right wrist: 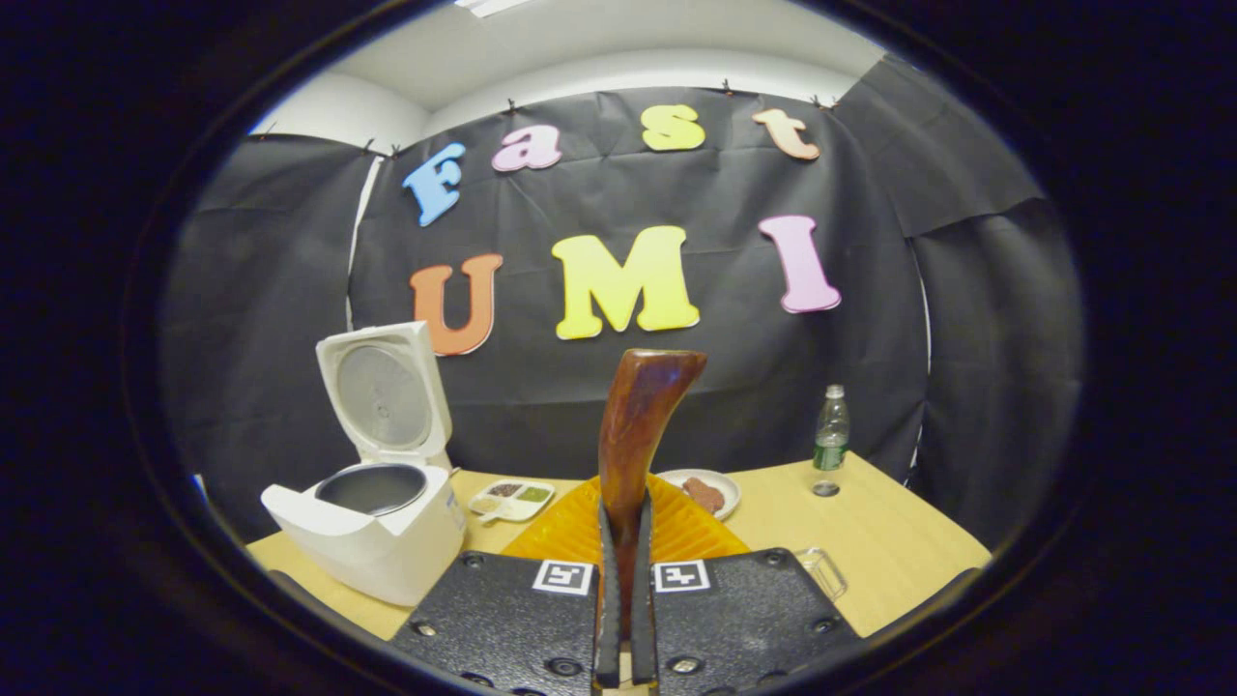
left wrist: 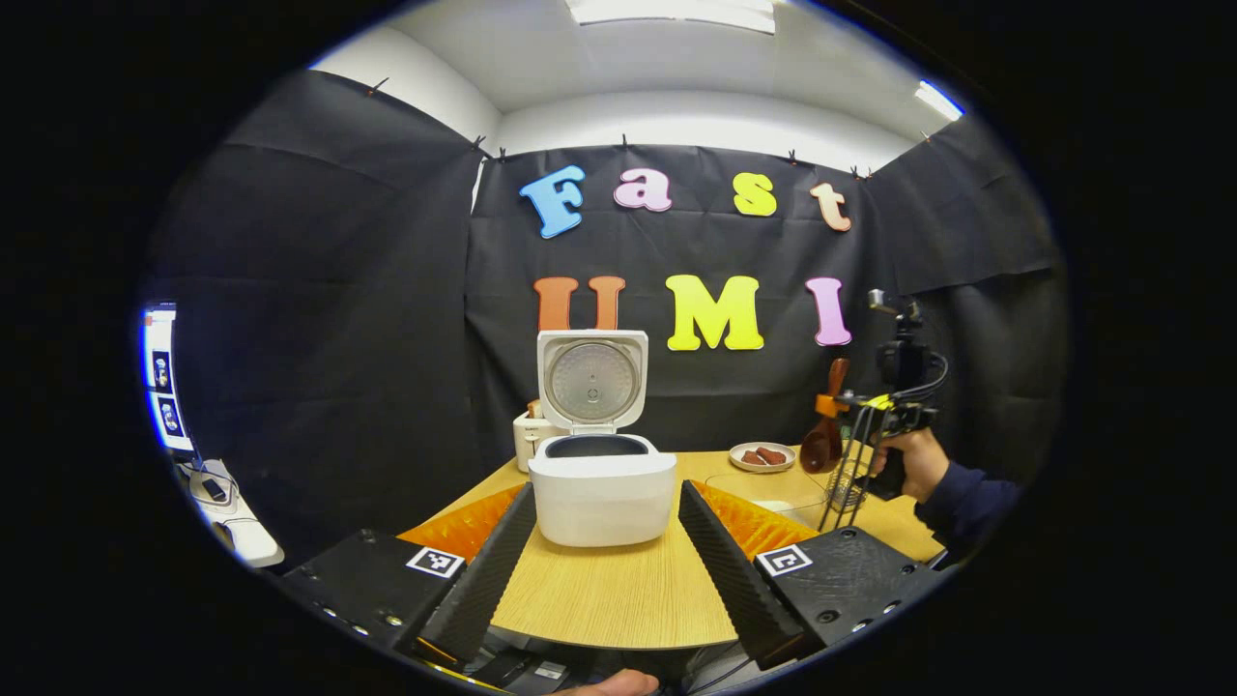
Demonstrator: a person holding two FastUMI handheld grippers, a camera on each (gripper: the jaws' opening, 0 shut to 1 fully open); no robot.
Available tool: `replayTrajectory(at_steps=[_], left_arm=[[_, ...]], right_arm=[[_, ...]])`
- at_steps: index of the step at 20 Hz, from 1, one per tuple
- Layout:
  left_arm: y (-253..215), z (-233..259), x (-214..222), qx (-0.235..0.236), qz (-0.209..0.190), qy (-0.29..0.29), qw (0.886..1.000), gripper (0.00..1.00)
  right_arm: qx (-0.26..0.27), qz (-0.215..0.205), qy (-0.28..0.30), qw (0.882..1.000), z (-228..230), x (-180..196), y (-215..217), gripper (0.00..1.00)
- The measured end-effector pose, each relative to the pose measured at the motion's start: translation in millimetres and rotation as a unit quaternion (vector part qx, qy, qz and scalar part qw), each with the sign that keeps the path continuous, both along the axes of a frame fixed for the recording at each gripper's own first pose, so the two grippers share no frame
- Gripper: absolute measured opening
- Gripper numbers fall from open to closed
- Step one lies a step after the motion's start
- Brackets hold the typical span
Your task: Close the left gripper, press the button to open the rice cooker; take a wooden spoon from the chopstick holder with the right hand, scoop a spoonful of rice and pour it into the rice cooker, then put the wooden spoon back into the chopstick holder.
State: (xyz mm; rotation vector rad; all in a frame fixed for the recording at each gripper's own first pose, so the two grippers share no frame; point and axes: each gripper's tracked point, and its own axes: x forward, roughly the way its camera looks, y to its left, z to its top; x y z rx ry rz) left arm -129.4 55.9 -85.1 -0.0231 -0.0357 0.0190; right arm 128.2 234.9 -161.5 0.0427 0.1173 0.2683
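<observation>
Between my right gripper's fingers sits the wooden spoon, clenched on its handle, both fingers pressed flat against it, the curved end rising ahead of the camera. From the left gripper view the spoon's bowl hangs low beside the wire chopstick holder; I cannot tell whether it has cleared the wires. My left gripper stands released, jaws spread wide on either side of the rice cooker, near but not touching it.

My worry is the grip: the handle looks lacquered, smooth and rounded, so I judge it could twist between the ribbed fingers once the bowl carries rice, spilling grains on the table. Catching a thin wire on the way out could tip the light holder. The clear glass bowl is hard to read by its edge. The cooker is glossy white plastic, its lid upright with a dimpled metal plate inside, a dark pot below.
</observation>
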Motion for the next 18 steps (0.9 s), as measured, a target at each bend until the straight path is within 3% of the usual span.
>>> replayTrajectory(at_steps=[4, 12, 14, 18], left_arm=[[10, 1, -12, -0.007, 0.014, -0.01, 1.0, 0.94], [1, -2, -25, -0.006, -0.018, -0.017, 1.0, 0.95], [3, -3, -24, -0.005, -0.019, -0.017, 1.0, 0.95], [3, -9, -21, -0.012, -0.023, -0.009, 1.0, 0.95]], right_arm=[[-0.034, -0.009, 0.035, 0.999, -54, 2, 24, 0.1], [-0.1, -0.016, 0.075, 0.992, -112, -11, 35, 0.1], [-0.096, -0.014, 0.073, 0.993, -110, -14, 43, 0.1], [-0.038, 0.028, 0.115, 0.992, -119, -30, 83, 0.1]])
